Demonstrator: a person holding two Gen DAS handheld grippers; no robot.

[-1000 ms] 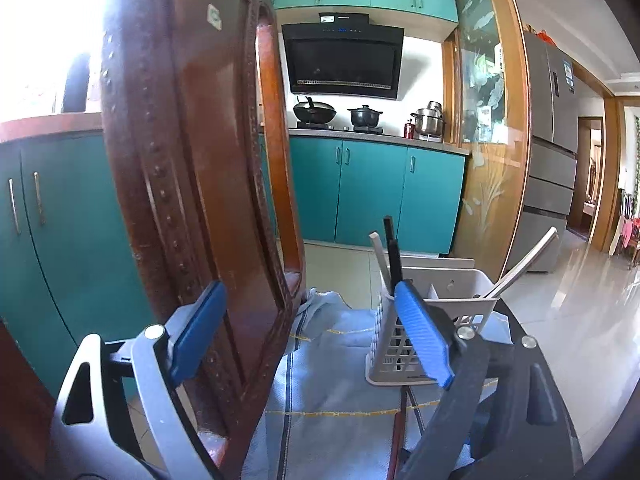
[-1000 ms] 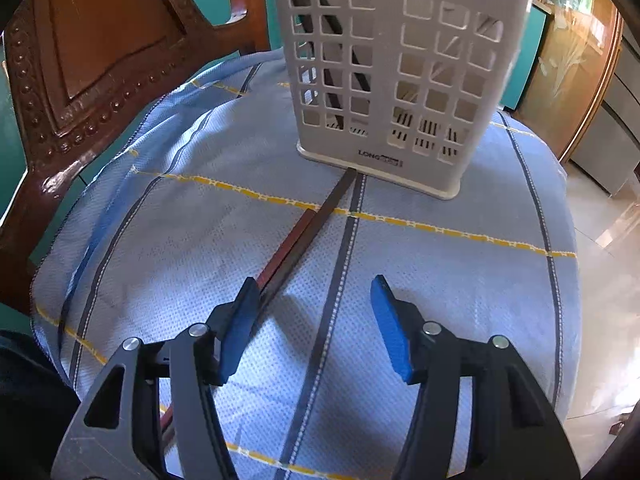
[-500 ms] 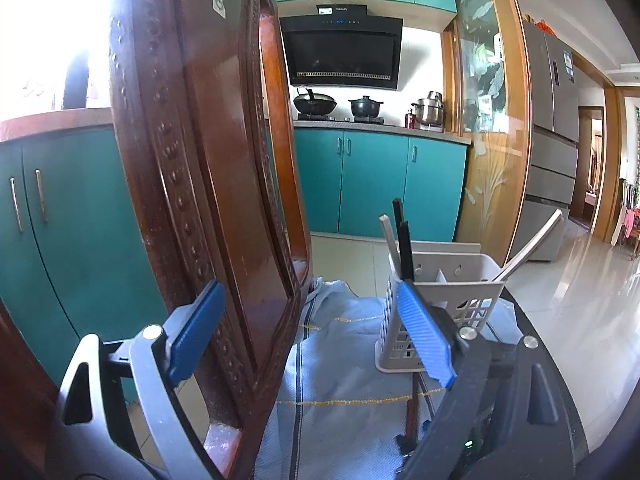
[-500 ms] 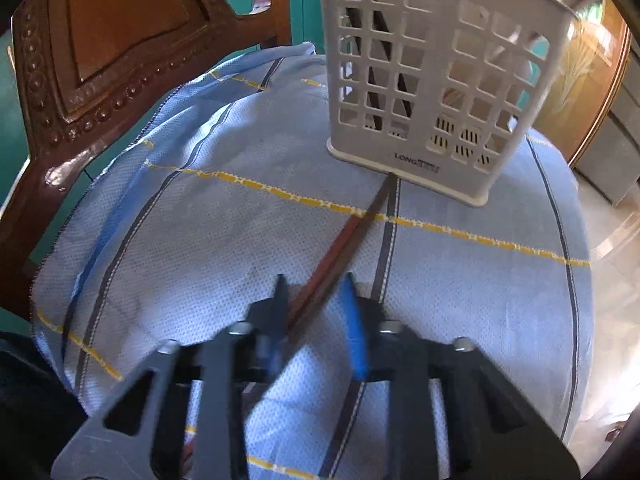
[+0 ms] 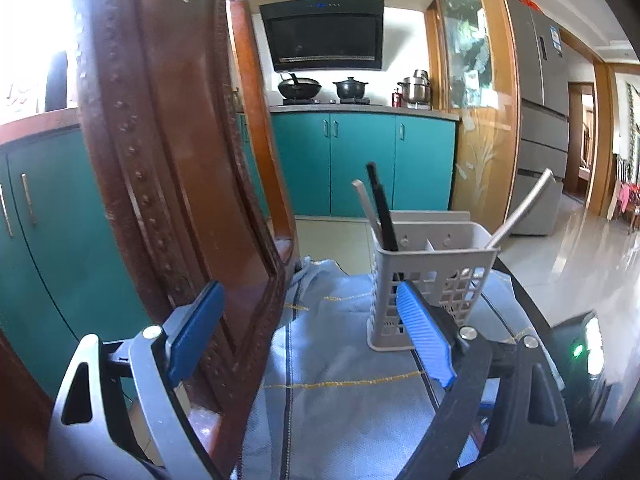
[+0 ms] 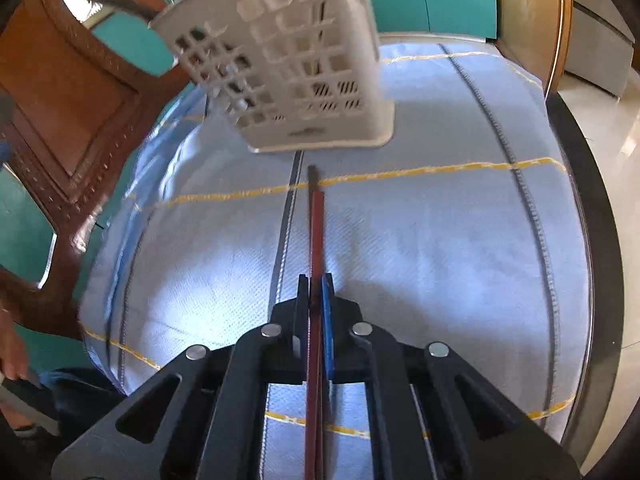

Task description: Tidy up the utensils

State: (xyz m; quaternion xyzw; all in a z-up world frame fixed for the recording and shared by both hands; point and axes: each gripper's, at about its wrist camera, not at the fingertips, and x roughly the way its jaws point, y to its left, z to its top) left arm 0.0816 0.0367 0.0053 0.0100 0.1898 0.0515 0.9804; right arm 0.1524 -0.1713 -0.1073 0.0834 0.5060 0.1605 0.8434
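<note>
My right gripper (image 6: pixel 315 280) is shut on a pair of dark red chopsticks (image 6: pixel 316 220), which point straight ahead toward the white lattice utensil basket (image 6: pixel 296 76) on the blue cloth (image 6: pixel 420 240). In the left wrist view the basket (image 5: pixel 432 280) stands upright holding black chopsticks (image 5: pixel 380 208), a pale handle beside them and a metal handle (image 5: pixel 520 212) leaning right. My left gripper (image 5: pixel 308 332) is open and holds nothing; its right finger sits in front of the basket's near corner.
A carved wooden chair back (image 5: pixel 172 160) stands close on the left, partly between the left fingers. The cloth-covered round table has a dark rim (image 6: pixel 596 240). Teal cabinets (image 5: pixel 360 160), a stove and a grey fridge (image 5: pixel 540 100) lie beyond. A hand (image 6: pixel 12 348) shows at far left.
My right gripper closed on the red chopsticks, rolled and swung so they now point straight ahead, off the basket's foot. The left gripper stayed open and dipped slightly.
</note>
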